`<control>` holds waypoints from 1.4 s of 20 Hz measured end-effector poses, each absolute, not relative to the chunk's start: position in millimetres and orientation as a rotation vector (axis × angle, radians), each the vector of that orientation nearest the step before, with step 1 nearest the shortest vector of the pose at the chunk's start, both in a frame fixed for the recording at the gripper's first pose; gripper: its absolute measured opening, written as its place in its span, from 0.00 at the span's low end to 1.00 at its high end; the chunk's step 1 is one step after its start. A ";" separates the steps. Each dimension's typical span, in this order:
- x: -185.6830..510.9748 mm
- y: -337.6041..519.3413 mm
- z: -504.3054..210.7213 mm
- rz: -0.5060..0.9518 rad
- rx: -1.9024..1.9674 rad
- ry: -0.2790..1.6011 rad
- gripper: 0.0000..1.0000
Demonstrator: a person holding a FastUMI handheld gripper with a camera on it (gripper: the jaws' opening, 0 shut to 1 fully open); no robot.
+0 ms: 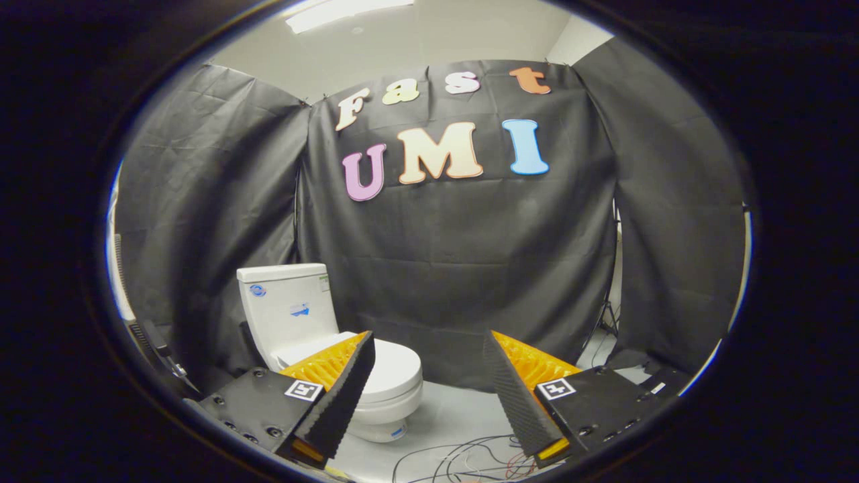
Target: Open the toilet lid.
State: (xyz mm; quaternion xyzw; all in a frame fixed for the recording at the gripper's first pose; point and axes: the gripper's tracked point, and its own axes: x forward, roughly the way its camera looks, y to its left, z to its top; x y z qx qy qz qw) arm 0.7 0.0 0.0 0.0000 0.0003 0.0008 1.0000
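The gripper has its two fingers spread wide, with nothing between them and nothing touched; that wide gap reads as readiness for an approach rather than a grasp, since the work lies well ahead. Beyond the left finger, partly covered by it, stands the white toilet, off to the left of the line the fingers point along. Its lid lies flat and closed over the bowl, so by my judgement the task has not begun; the gripper would need to swing left and drop toward the lid's front edge. The upright tank stands behind it against the black cloth wall, which wraps the booth and probably keeps the background plain. On the pale floor just ahead of the fingers lies a loose tangle of cables, a thing to keep clear of. The left finger hides the near side of the lid and seat, so the gap under the lid's rim cannot be made out, and the stickers on the tank are too small to tell.
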 end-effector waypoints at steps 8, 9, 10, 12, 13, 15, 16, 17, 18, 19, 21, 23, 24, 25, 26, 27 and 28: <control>0.2 -0.5 0.1 -0.002 0.001 0.001 1.00; 3.8 -0.9 1.7 -0.002 0.002 -0.010 1.00; 6.9 -1.1 0.8 -0.003 0.016 -0.003 1.00; 20.0 -2.3 -2.8 -0.005 0.027 0.005 1.00; 30.4 -3.4 -5.3 -0.007 0.032 0.022 0.99; 50.1 -3.6 -20.7 -0.010 0.042 0.081 0.97; 59.3 1.0 -30.8 0.001 0.044 0.119 0.96; 72.0 5.8 -39.7 0.017 0.042 0.151 0.95; 83.6 10.4 -46.4 0.035 0.045 0.172 0.94; 96.0 16.7 -49.5 0.051 0.062 0.172 0.93; 121.9 29.2 -51.9 0.068 0.085 0.146 0.93; 139.9 41.2 -54.9 0.061 0.120 0.108 0.93; 147.9 45.9 -54.5 0.050 0.152 0.081 0.93; 153.9 50.8 -54.3 0.031 0.190 0.053 0.94; 159.2 54.5 -55.2 0.008 0.228 0.021 0.93; 161.1 58.7 -56.4 -0.016 0.270 -0.013 0.93; 160.8 59.5 -59.2 -0.053 0.317 -0.044 0.93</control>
